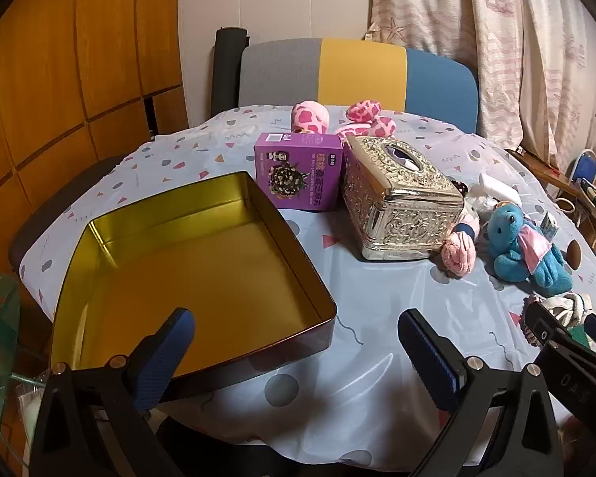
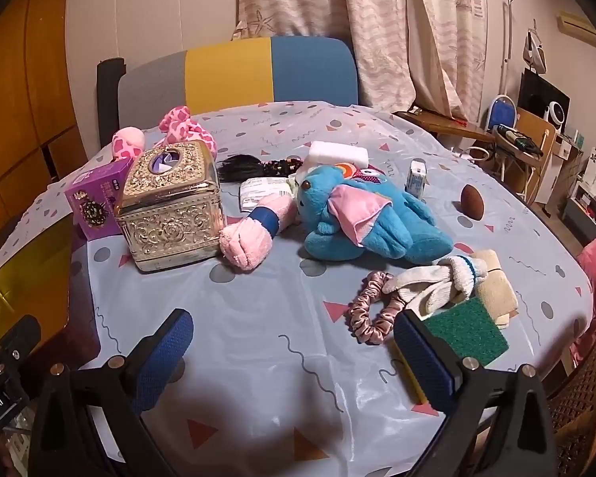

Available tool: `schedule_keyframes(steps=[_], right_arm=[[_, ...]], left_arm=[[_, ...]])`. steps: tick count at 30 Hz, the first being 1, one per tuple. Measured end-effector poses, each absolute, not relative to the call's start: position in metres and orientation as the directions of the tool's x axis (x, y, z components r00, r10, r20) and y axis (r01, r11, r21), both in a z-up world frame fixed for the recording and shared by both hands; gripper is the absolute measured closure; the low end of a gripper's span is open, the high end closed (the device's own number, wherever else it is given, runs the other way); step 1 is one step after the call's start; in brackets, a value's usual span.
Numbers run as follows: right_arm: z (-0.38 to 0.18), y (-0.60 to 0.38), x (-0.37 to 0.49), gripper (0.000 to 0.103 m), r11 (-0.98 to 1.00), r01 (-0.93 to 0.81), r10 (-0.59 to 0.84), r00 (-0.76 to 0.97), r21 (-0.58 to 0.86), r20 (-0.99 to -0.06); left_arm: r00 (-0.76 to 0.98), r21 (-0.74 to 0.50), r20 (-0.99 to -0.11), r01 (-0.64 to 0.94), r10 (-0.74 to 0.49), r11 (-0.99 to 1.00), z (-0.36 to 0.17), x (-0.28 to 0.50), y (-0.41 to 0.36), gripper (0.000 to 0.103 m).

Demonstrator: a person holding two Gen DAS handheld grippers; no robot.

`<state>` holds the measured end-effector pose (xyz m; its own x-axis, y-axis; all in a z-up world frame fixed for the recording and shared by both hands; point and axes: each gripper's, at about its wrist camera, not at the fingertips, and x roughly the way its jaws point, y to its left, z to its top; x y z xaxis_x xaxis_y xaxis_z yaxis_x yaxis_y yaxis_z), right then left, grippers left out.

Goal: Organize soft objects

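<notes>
1. Right now I have both grippers above the near edge of the table: the left gripper [image 1: 296, 351] stands wide open with nothing between its blue pads, and the right gripper [image 2: 292, 351] is spread just as wide and also empty.
2. Soft things lie scattered on the tablecloth [image 2: 258, 318]. The blue plush bear [image 2: 361, 214] lies on its side with a pink cloth across its chest, its pile short and fuzzy.
3. Touching the bear's head side is a rolled pink sock [image 2: 254, 234] with a blue band, resting against the embossed metal tissue box [image 2: 171, 214].
4. A pink satin scrunchie [image 2: 371, 310], glossy and ruffled, lies just beyond my right gripper's right finger, touching a knotted white knit glove [image 2: 437, 282].
5. A green scouring sponge [image 2: 467, 334] with a yellow underside sits right against that right finger, on its outer side.
6. Beyond the tissue box is a pink spotted plush [image 1: 349, 117], far from both grippers.
7. An open gold tin [image 1: 186, 270], rectangular and shiny inside, lies under and ahead of my left gripper's left finger; it is empty. A purple carton [image 1: 298, 175] stands behind it.
</notes>
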<state>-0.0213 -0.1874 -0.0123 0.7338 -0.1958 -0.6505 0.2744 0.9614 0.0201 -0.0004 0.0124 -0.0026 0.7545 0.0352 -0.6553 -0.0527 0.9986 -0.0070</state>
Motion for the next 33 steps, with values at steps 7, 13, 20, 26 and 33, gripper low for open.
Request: schedule_keyframes(steps=[7,13,20,26,33], right_arm=[[-0.0145,-0.1869,-0.0204,0.0,0.962,0.272,-0.192,0.734,0.022,-0.652],[-0.0147,-0.1862,-0.0197,0.0,0.963,0.268,-0.188,0.734,0.023,-0.652],[-0.0137,-0.1859,-0.0197,0.0,0.964,0.264,-0.186,0.737,0.023,-0.649],[-0.0136,-0.1856,-0.0196,0.0,0.964,0.265,-0.186,0.736,0.023,-0.651],[-0.0145,-0.1868,-0.0194,0.0,0.964,0.265,-0.185,0.734,0.024,-0.653]], left_arm=[[0.75,-0.016,-0.661,-0.057,0.033,0.998,-0.0036,0.0009,0.0149,0.0],[0.747,-0.018,-0.664,-0.061,0.034,0.998,-0.0038,0.0016,0.0166,0.0],[0.75,-0.017,-0.66,-0.06,0.034,0.998,-0.0035,0.0007,0.0166,0.0],[0.75,-0.018,-0.661,-0.059,0.033,0.998,-0.0033,0.0004,0.0162,0.0],[0.748,-0.017,-0.663,-0.057,0.031,0.998,-0.0039,-0.001,0.0152,0.0]])
